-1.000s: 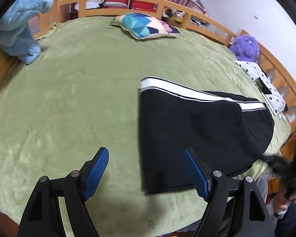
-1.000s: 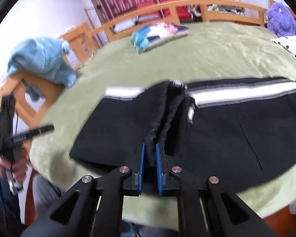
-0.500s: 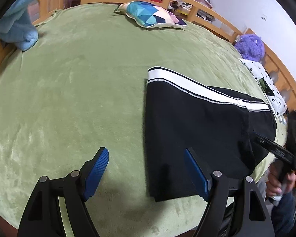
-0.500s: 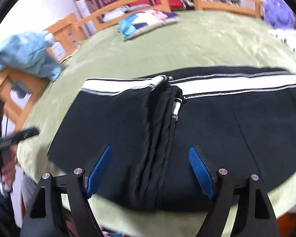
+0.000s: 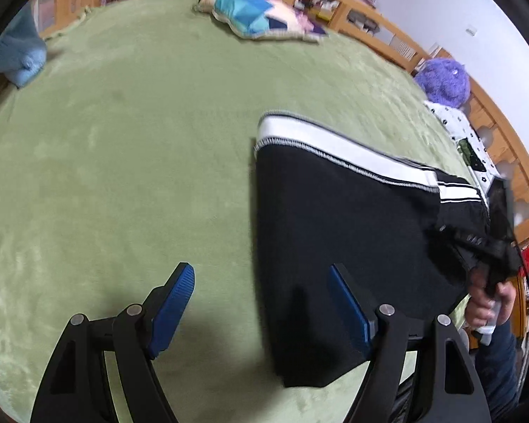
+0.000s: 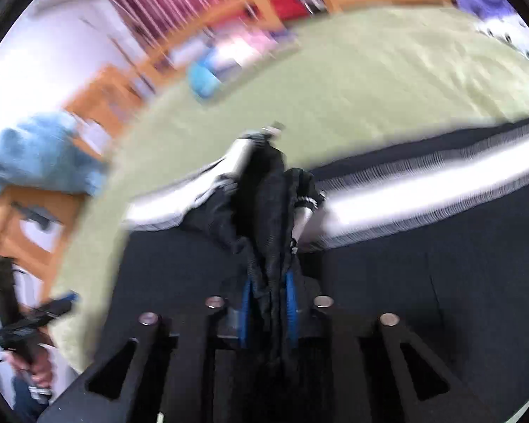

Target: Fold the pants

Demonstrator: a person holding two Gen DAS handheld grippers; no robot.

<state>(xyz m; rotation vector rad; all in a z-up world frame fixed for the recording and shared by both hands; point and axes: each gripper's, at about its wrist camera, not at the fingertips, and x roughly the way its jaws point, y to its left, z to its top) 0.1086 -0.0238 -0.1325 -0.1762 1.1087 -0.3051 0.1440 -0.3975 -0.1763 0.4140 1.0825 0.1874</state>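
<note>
Black pants (image 5: pixel 342 232) with a white side stripe lie on the green bed cover (image 5: pixel 123 162). My left gripper (image 5: pixel 261 303) is open and empty; its jaws straddle the pants' left edge just above the fabric. In the right wrist view my right gripper (image 6: pixel 268 303) is shut on a bunched fold of the pants (image 6: pixel 264 218) and lifts it off the flat part. The same raised bunch shows at the right in the left wrist view (image 5: pixel 476 232). The right view is blurred.
A patterned pillow (image 5: pixel 261 17) lies at the far side of the bed. A purple plush toy (image 5: pixel 442 81) and a spotted cloth (image 5: pixel 465 134) sit at the right. A blue towel (image 5: pixel 14 56) hangs on the wooden rail (image 5: pixel 370 17) at the left.
My right gripper, open half a second ago, has shut on the bunched middle of the pants and raised it. My left gripper has come closer to the pants' edge, still open.
</note>
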